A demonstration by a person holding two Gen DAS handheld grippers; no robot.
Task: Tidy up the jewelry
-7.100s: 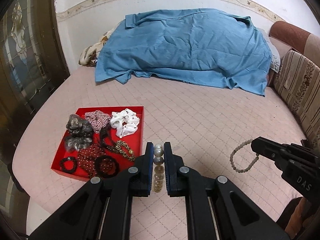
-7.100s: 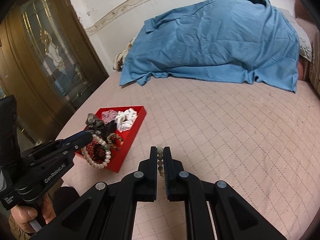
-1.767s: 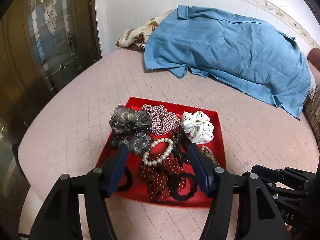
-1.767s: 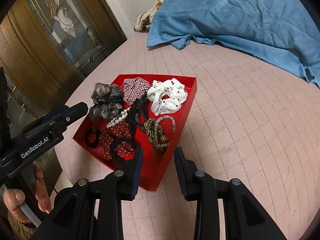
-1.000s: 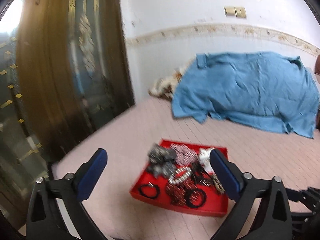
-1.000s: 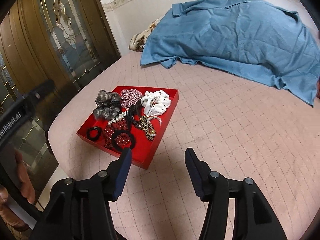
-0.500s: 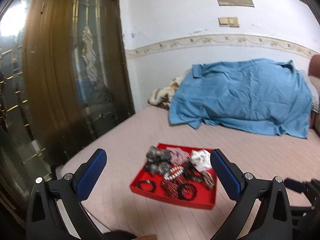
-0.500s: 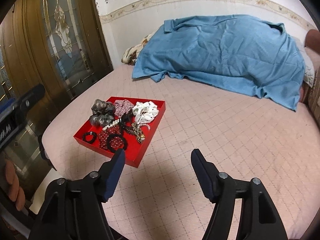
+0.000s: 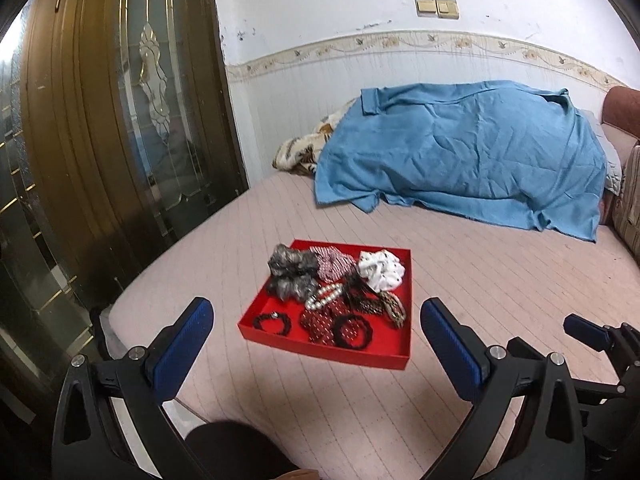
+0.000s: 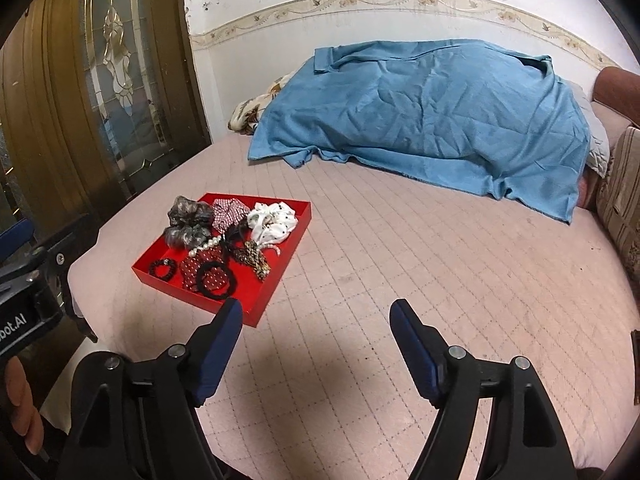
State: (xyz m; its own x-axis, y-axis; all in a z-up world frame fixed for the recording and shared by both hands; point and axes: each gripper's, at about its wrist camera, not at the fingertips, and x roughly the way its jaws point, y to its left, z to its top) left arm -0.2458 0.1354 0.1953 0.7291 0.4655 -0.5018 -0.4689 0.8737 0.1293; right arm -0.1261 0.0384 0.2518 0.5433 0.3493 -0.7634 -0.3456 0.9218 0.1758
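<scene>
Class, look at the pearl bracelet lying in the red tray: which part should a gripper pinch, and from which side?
Probably from above, pinching one strand of the pearl bracelet: it lies flat in the red tray, crowded by scrunchies.

Bed (image 10: 400, 272): pink quilted cover with a diamond stitch pattern. Red tray (image 10: 276, 286) lies flat on it near the left front edge, loaded with scrunchies and bracelets; a rumpled blue sheet (image 10: 420, 116) is draped over a mound across the far end, against the wall. A patterned floral blanket (image 10: 252, 110) protrudes from under the sheet's left side, also resting on the bed.
</scene>
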